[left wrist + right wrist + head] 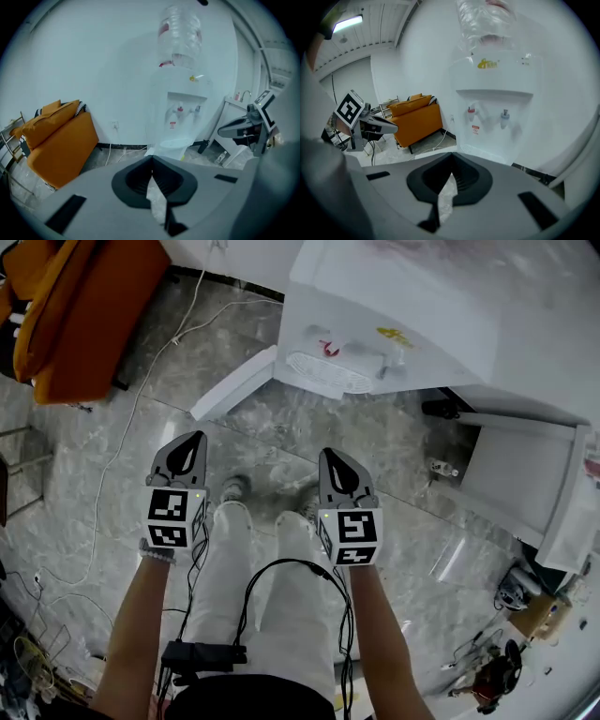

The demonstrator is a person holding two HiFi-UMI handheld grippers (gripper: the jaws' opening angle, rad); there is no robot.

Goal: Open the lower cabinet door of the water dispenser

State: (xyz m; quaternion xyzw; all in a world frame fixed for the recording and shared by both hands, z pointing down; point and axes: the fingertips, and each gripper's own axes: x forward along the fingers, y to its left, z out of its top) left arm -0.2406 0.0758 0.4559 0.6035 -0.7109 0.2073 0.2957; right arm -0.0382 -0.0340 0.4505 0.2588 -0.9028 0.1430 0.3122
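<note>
Door, ahead of left hand-held gripper: likely light, stiff; I'd take its free edge. Left and right hand-held gripper: clenched, empty.

The dispenser stands ahead of the person, against the wall, with a bottle on top. Its door juts out from its lower left corner over the floor. Far left is a sofa; a cable runs across the floor between sofa and dispenser. A desk stands just right of the dispenser. The left hand-held gripper and right hand-held gripper hang side by side, apart, in front of the dispenser, above the person's legs.
</note>
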